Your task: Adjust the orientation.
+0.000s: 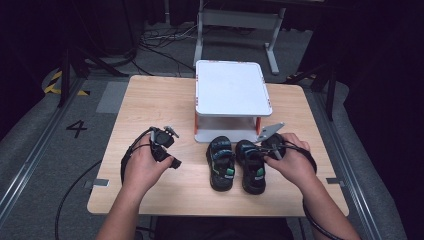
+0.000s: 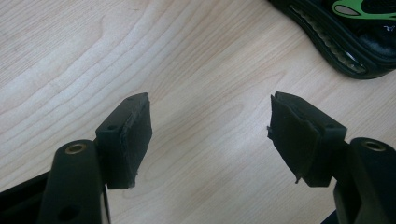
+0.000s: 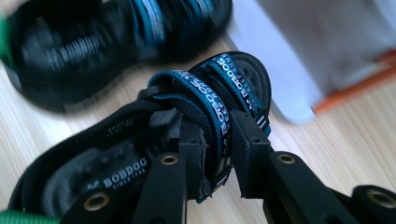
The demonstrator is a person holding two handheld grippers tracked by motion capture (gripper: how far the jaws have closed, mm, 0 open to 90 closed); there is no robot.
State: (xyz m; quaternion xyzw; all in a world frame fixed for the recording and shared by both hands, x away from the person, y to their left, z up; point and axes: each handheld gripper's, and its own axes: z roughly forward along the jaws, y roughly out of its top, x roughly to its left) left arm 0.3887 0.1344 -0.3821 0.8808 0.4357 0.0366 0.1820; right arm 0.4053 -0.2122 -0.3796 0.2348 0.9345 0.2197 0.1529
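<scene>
Right gripper (image 3: 217,154) clamped on sandal strap (image 3: 212,107)

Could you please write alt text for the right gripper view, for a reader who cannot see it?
The right tool is shut on the blue strap of a black sandal lying on a wooden table. A second sandal lies blurred behind, beside a white stand.

table (image 1: 150,100): matt pale wood | sandal (image 3: 116,154) straps: woven cloth, probably

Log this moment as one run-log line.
right gripper: shut on right sandal strap | left gripper: open over table | left sandal: untouched
</scene>
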